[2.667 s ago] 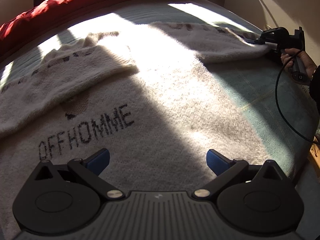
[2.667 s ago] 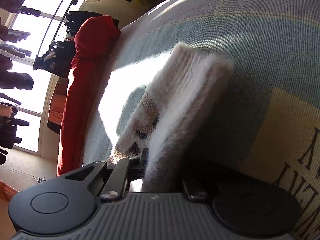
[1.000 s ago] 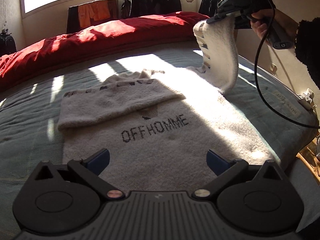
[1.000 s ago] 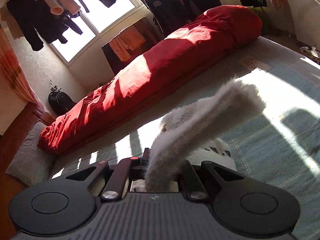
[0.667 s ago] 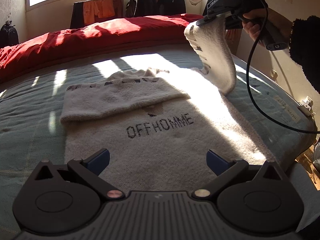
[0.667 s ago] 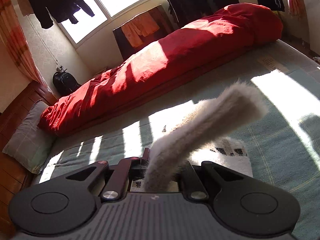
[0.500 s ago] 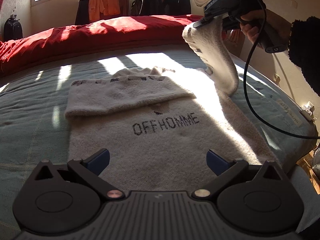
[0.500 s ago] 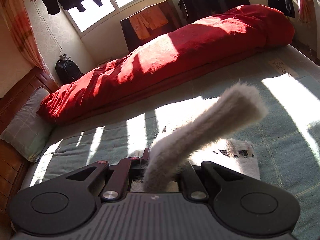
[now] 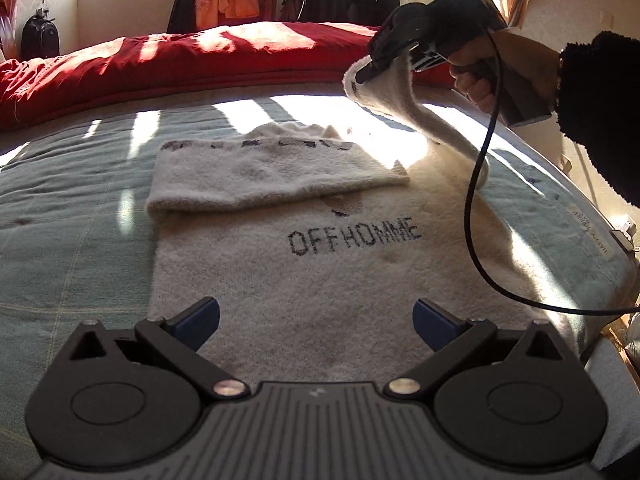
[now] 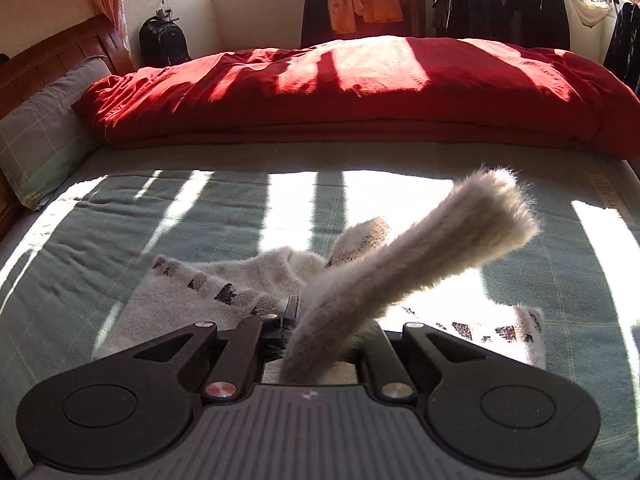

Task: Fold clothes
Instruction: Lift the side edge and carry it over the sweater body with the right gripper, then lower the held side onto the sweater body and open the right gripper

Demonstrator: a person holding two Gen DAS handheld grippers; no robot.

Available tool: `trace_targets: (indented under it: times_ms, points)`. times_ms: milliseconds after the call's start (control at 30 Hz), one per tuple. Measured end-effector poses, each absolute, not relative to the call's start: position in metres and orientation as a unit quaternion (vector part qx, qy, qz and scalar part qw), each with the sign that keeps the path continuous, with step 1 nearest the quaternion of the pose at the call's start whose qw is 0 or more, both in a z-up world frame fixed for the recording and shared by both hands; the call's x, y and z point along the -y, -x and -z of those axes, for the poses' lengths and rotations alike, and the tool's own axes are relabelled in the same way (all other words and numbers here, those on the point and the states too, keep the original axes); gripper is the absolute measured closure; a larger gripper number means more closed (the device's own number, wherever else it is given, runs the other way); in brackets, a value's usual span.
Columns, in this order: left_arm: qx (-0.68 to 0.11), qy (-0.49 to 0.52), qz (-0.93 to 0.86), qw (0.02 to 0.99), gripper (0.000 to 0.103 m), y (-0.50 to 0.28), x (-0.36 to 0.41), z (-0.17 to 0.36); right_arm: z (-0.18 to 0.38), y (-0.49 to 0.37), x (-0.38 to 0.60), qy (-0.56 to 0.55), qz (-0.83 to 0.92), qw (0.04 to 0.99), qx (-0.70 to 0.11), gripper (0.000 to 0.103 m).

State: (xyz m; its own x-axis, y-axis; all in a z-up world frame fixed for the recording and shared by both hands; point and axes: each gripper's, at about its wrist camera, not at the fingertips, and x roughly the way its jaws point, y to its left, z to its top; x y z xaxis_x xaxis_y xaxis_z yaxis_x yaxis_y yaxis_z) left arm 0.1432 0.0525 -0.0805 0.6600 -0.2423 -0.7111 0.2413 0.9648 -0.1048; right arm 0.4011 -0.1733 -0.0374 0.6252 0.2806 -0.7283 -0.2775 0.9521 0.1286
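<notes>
Hovering nearest, my left gripper [image 9: 316,322] is spread wide over the hem of the cream sweater [image 9: 320,264], which lies flat on the green bedspread [image 9: 72,216]. Farther right, my right gripper [image 9: 376,70] pinches the sweater's sleeve [image 10: 420,264], lifted clear. Beyond, a red duvet [image 10: 340,92].

A home bedroom: bed [image 10: 120,240], red duvet [image 10: 340,92], hanging clothes [image 10: 500,0].

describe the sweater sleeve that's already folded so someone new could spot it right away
On the green bed, in front of the red duvet, a cream sweater reading OFFHOMME lies flat. The folded sleeve lies across its chest above the lettering, unlike the raised sleeve pinched in the right gripper.
</notes>
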Motion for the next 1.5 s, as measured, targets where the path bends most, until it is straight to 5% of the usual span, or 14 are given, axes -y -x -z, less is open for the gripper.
trace_targets:
  times_ms: [733, 1000, 1133, 1500]
  points:
    - [-0.412, 0.017, 0.117, 0.904, 0.001, -0.146, -0.064, 0.095, 0.110, -0.409, 0.088, 0.163, -0.167, 0.869, -0.437, 0.093]
    - [-0.416, 0.020, 0.113, 0.902, 0.001, -0.146, -0.067, 0.098, 0.119, -0.411, 0.077, 0.148, -0.161, 0.867, -0.447, 0.076]
    - [-0.414, 0.026, 0.112, 0.903, 0.001, -0.145, -0.069, 0.096, 0.117, -0.407, 0.075, 0.133, -0.182, 0.857, -0.464, 0.046]
    - [-0.405, 0.032, 0.108, 0.907, 0.001, -0.138, -0.071, 0.087, 0.076, -0.387, 0.077, 0.078, -0.255, 0.849, -0.456, 0.038]
